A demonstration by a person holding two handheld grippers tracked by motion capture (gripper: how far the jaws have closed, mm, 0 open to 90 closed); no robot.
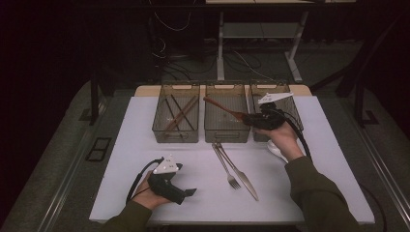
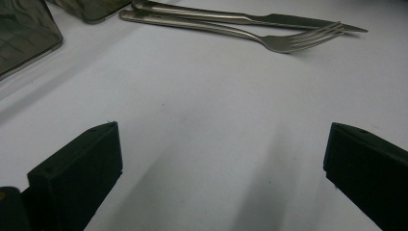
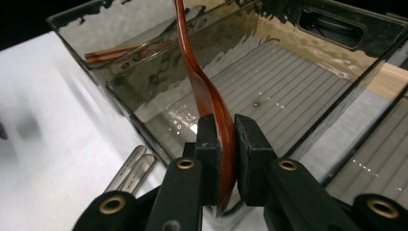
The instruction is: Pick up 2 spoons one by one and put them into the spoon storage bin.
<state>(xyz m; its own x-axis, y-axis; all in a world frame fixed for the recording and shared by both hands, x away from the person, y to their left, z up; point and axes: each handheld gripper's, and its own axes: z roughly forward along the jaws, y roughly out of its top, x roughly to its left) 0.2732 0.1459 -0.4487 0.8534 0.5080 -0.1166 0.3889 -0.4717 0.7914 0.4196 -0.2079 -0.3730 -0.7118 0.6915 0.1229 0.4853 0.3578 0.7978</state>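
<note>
The bench [image 1: 145, 145] carries three bins in a row at its far side: the left bin [image 1: 176, 119] holds chopsticks [image 1: 180, 115], and the middle bin [image 1: 227, 118] looks bare inside. The right claw [image 3: 224, 144] pinches a wooden spoon [image 3: 204, 91] by its bowl, handle out over the middle bin; seemingly cutlery sorting, so lowering and releasing would follow. A fork [image 1: 226, 166] and knife [image 1: 241, 172] lie mid-bench, with the left claw [image 2: 221, 178] spread just above the bench near them.
</note>
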